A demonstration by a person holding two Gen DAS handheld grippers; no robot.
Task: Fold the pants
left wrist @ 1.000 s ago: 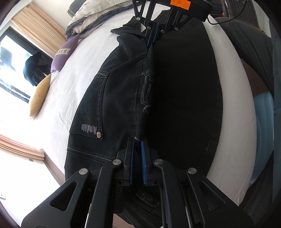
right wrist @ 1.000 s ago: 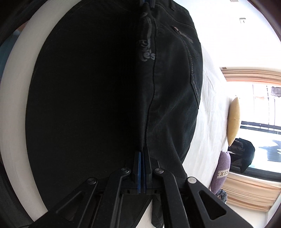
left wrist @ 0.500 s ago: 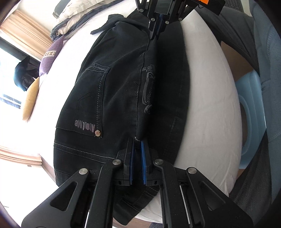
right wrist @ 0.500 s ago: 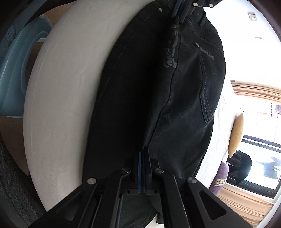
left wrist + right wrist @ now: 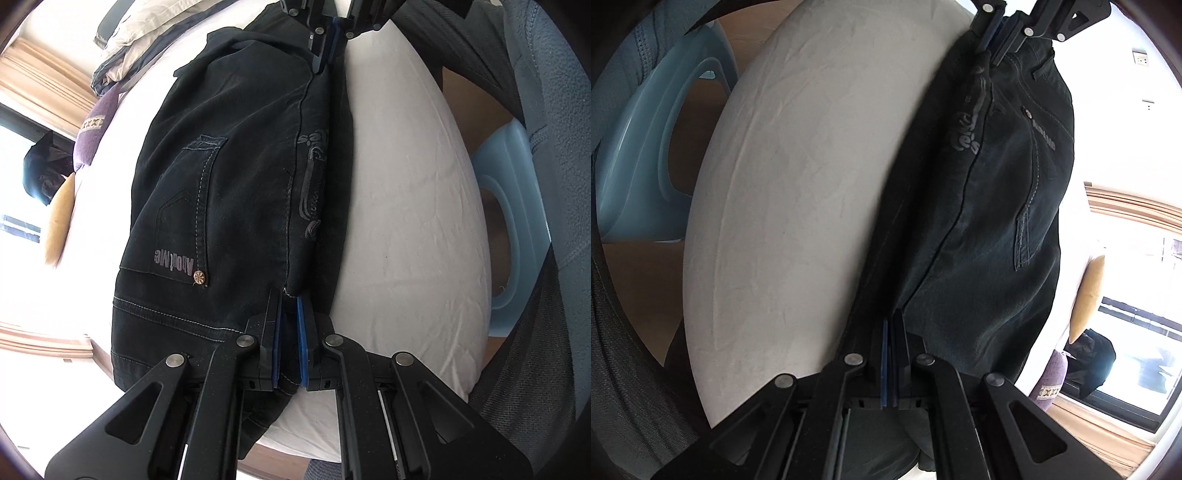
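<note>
The bed (image 5: 406, 206), covered in a white sheet, fills most of both views. Along its middle lie the black pants (image 5: 229, 192), folded lengthwise so that the doubled edge runs from 6 o'clock toward 12 in the left wrist view; in the right wrist view the same dark pants (image 5: 979, 229) run from 6 o'clock up toward 1.

A back pocket (image 5: 184, 221) with pale stitching, grey lettering and a metal rivet faces up on the left half of the cloth, and a grey printed motif (image 5: 314, 181) runs just beside the folded edge. Past the bed at 3 o'clock in the left view stands a light blue plastic stool (image 5: 517, 206) on a wooden floor. At 10 o'clock lie a purple cushion (image 5: 92, 136) and a yellow pillow (image 5: 59, 218) — both near a bright window. Folded bedding (image 5: 147, 40) sits at 11 o'clock.

The left gripper (image 5: 287, 295), at 6 o'clock in its own view, has its blue-padded fingers clenched on the folded edge of the pants at the waistband end, cloth bunched between the pads. The right gripper (image 5: 889, 321) pinches the same edge farther along the leg, its fingers pressed nearly together on the thin fabric. Each gripper shows at 12 o'clock in the other's view.
</note>
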